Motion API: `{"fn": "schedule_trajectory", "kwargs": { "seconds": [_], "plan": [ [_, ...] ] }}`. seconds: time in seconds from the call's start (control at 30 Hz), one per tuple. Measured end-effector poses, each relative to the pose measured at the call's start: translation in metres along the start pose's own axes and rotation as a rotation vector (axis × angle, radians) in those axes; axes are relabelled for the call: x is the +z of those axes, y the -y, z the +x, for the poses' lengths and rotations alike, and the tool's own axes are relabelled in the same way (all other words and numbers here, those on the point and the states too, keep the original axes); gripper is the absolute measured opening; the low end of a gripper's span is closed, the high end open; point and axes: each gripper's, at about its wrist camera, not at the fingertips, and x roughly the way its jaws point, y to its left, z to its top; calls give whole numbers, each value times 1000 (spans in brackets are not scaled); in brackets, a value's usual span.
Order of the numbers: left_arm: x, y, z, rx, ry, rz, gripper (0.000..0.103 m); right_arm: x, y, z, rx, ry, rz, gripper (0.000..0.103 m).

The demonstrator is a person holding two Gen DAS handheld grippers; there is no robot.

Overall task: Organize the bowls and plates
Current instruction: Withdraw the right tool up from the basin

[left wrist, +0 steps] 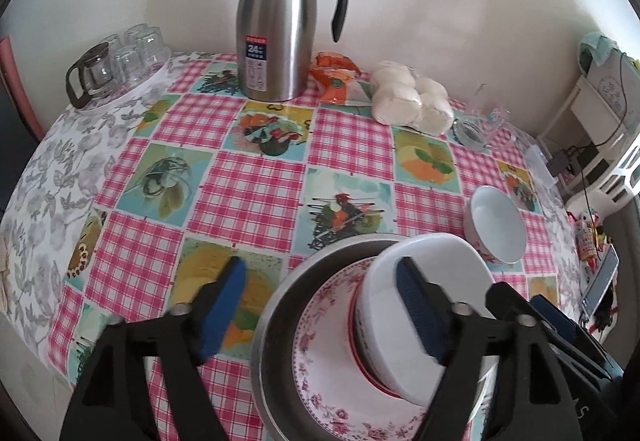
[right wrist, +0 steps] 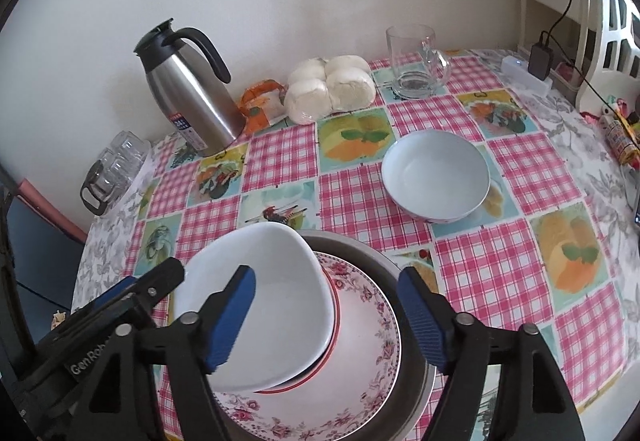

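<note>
Both the left gripper (left wrist: 322,307) and right gripper (right wrist: 328,317) stand open over the white bowl (right wrist: 260,305) nested on the floral plate (right wrist: 360,361) in the steel pan (right wrist: 416,381), apparently stacking; loose bowl (right wrist: 436,177) waits at one o'clock

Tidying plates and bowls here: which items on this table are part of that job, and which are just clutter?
Part of the job:
- white bowl, tilted on the stack
- floral plate
- metal pan under it
- loose bowl, apart on the cloth

Just lying about:
- steel jug
- bagged buns
- glass mug
- orange packet
- glasses on tray
</note>
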Motion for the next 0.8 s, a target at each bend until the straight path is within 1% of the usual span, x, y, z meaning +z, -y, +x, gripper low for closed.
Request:
{"fn": "schedule_trajectory", "kwargs": {
  "seconds": [0.17,0.23,0.27,0.3,0.53,0.8],
  "plan": [
    [1,-6,-1,34,28,-20,84,0,7,0,-18,10,16,99],
    [0,-8,0,58,42,-19,92,1,10,1,-16,10,20,101],
    [0,-9,0,69,46,-21,101,1,11,1,-13,12,22,103],
    [0,-10,1,76,45,-24,102,2,11,1,-12,14,23,103],
    [1,-19,2,98,48,-70,102,2,14,0,-24,18,23,103],
    [-1,-17,5,114,39,-59,102,4,20,-3,-34,46,25,103]
  ]
}}
